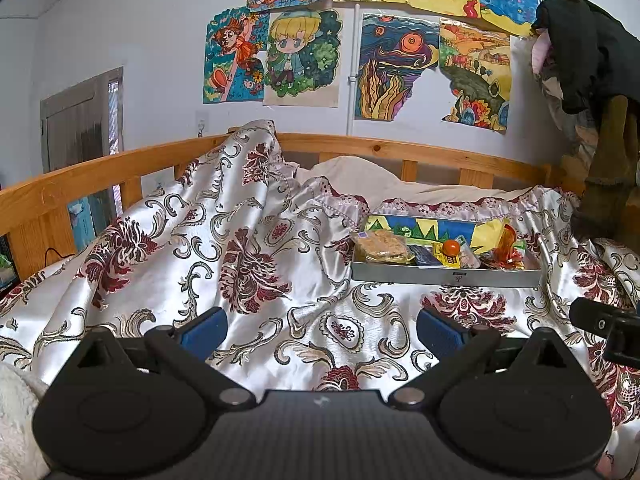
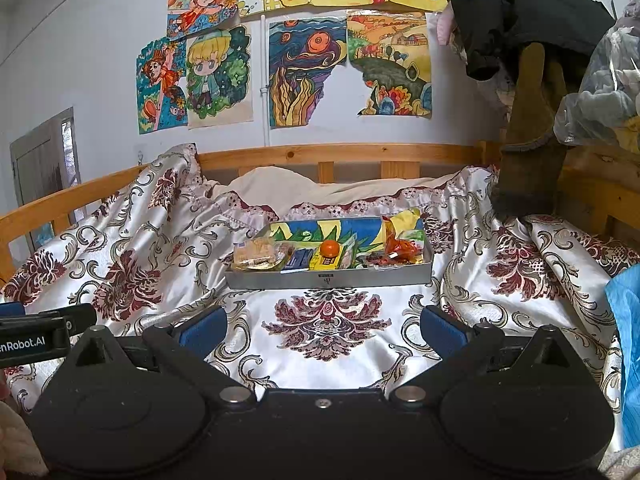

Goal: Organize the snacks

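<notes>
A shallow grey box [image 1: 408, 275] [image 2: 280, 279] with a painted inner wall lies on the patterned bedspread. It holds several snacks: a pack of pale biscuits [image 1: 382, 245] [image 2: 256, 257] at its left, a small orange fruit [image 1: 452, 247] [image 2: 330, 248] in the middle, a yellow packet [image 2: 325, 262], and orange-red wrappers [image 1: 506, 250] [image 2: 402, 250] at its right. My left gripper [image 1: 322, 330] is open and empty, low over the bedspread, short of the box and to its left. My right gripper [image 2: 323, 330] is open and empty, facing the box squarely from the near side.
A wooden bed rail [image 1: 132, 160] [image 2: 340, 153] runs behind the bedspread [image 1: 240, 264] [image 2: 328, 344], which rises in folds at the left. Drawings cover the wall. Dark clothes and a brown boot [image 2: 528, 128] hang at the right. A blue bag [image 2: 628, 340] sits at the right edge.
</notes>
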The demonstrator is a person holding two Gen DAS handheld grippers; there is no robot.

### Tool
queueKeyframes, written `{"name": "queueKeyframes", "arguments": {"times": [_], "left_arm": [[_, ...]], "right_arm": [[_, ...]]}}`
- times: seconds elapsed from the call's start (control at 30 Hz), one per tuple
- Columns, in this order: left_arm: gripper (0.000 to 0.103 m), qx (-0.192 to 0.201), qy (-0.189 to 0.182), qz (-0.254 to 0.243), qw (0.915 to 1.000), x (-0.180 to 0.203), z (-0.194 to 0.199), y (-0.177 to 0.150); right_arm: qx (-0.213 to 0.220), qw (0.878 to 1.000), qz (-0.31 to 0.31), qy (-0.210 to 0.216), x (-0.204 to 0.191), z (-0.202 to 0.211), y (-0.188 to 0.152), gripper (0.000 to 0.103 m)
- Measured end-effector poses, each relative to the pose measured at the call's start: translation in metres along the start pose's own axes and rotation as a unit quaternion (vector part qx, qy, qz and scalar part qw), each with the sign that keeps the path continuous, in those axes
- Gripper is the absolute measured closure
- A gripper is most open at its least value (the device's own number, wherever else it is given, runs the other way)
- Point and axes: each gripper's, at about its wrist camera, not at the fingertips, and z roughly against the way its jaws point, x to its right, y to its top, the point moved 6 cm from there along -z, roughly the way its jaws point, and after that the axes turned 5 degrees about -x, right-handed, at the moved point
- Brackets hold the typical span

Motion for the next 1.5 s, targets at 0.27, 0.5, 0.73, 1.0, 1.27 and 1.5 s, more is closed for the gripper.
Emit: {"name": "queueKeyframes", "arguments": {"times": [0.27, 0.5, 0.73, 1.0, 1.27, 1.5], "left_arm": [[0.0, 0.0, 0.0, -0.001, 1.0, 0.001, 0.0004, -0.0002], [0.0, 0.003, -0.002, -0.004, 1.0, -0.0006, 0.0001, 0.001], [0.0, 0.001, 0.001, -0.007, 1.0, -0.0039, -0.0014, 0.0027], [0.0, -0.01, 0.016, -0.01, 0.9998, -0.0081, -0.0032, 0.0018], [0.0, -0.01, 0.018, -0.018, 0.9996, -0.0055, -0.0023, 0.0008], [0.0, -0.011, 0.019, -0.019, 0.9996, -0.0056, -0.0028, 0.0006]], "right_arm": [[0.0, 1.0, 0.0, 0.0, -0.0001, 0.0, 0.0, 0.001], [-0.001, 1.0, 0.001, -0.001, -0.0002, -0.0001, 0.0001, 0.001], [-0.001, 1.0, 0.001, -0.001, -0.0004, -0.0001, 0.0001, 0.001], [-0.001, 1.0, 0.001, -0.001, -0.0011, 0.0, 0.0003, 0.001], [-0.001, 1.0, 0.002, -0.001, -0.0016, 0.0001, 0.0004, 0.001], [-0.001, 1.0, 0.002, -0.001, -0.0021, 0.0003, 0.0006, 0.001]]}}
